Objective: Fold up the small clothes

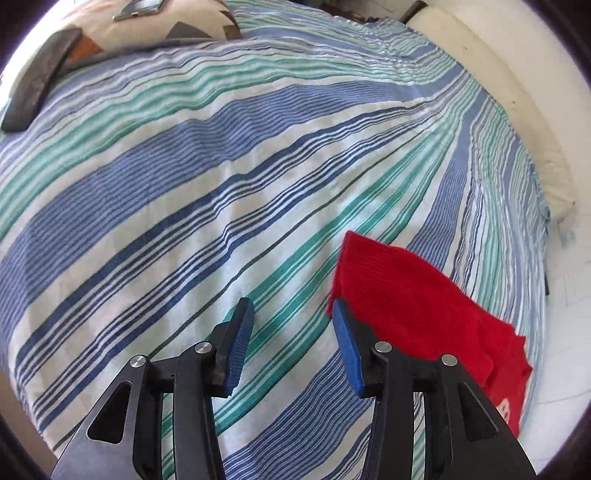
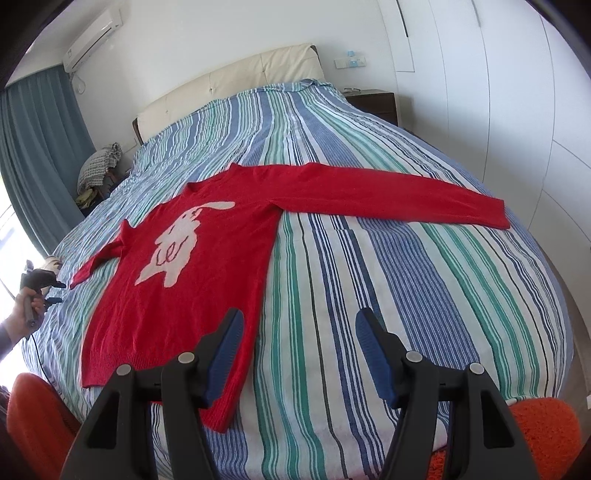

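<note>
A red sweater (image 2: 192, 295) with a white rabbit motif (image 2: 177, 240) lies flat, front up, on the striped bedspread (image 2: 369, 295). One sleeve (image 2: 406, 199) stretches straight out to the right. The other sleeve (image 2: 96, 262) is bent toward the bed's left edge. In the left wrist view that sleeve's cuff (image 1: 406, 295) lies just right of my left gripper (image 1: 291, 308), which is open over bare bedspread with nothing between its fingers. A hand holds the same left gripper (image 2: 55, 291) at the far left in the right wrist view. My right gripper (image 2: 300, 315) stands open beside the sweater's lower right hem, holding nothing.
A cream headboard (image 2: 229, 81) and a dark nightstand (image 2: 373, 103) stand at the far end, white wardrobe doors (image 2: 517, 110) on the right, a teal curtain (image 2: 40, 147) on the left. A patterned pillow (image 1: 155, 26) lies at the bed's far side. Orange fluffy fabric (image 2: 546, 424) shows at the near corners.
</note>
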Motion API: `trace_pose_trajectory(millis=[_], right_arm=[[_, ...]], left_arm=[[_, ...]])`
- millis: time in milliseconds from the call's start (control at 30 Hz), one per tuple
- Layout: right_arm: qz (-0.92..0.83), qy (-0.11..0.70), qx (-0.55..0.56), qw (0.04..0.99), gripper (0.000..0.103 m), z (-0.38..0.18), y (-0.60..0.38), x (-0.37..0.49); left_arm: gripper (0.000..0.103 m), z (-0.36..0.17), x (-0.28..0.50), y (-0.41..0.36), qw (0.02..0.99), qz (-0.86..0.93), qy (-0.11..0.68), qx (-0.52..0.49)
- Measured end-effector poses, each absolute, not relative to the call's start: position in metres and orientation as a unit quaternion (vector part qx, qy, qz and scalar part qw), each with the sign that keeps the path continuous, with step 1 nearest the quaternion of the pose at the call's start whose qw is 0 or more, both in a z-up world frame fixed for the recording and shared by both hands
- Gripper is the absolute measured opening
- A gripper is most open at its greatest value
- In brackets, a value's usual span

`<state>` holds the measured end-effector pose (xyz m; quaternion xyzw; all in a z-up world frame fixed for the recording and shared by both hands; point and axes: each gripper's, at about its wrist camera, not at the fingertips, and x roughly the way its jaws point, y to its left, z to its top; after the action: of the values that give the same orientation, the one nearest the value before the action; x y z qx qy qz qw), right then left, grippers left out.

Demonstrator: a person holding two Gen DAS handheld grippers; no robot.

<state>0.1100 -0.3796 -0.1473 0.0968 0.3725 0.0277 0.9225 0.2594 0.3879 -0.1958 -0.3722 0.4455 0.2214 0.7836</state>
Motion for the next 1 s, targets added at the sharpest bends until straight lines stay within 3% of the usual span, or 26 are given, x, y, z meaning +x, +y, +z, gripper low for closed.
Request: trace_pose_trajectory(millis=[133,200,267,300,333,367,600,833,1000], right_arm=[[0.027,0.391,0.089,0.916,0.063,-0.155,-0.375,0.116],[0.025,0.394,0.083,0.915,0.063,-0.157,-0.372,0.117],[0.023,0.398,0.075,0.914,0.063,-0.158,-0.369,0.117],[0.023,0.4,0.071,0.914,0.063,-0.158,-0.368,0.117],[0.023,0.401,0.068,0.913,0.063,-0.159,-0.367,0.118],[0.022,0.403,0.065,0.913,0.063,-0.159,-0.366,0.118],[0.023,0.401,0.063,0.914,0.063,-0.159,-0.364,0.119],[0.034,0.401,0.068,0.913,0.063,-0.161,-0.362,0.118],[0.028,0.394,0.082,0.915,0.063,-0.159,-0.37,0.116]], left_arm=[[0.047,-0.195,0.27,0.375,0.804,0.179,0.431,-0.368],[0.054,-0.192,0.284,0.367,0.812,0.169,0.422,-0.366],[0.055,-0.197,0.296,0.363,0.809,0.176,0.427,-0.363],[0.048,-0.203,0.3,0.362,0.804,0.176,0.432,-0.369],[0.031,-0.208,0.305,0.36,0.799,0.169,0.44,-0.374],[0.007,-0.212,0.311,0.358,0.793,0.157,0.454,-0.375],[0.006,-0.162,0.264,0.376,0.813,0.272,0.426,-0.288],[0.006,-0.177,0.257,0.377,0.797,0.315,0.461,-0.231],[0.006,-0.201,0.252,0.38,0.774,0.321,0.481,-0.257]])
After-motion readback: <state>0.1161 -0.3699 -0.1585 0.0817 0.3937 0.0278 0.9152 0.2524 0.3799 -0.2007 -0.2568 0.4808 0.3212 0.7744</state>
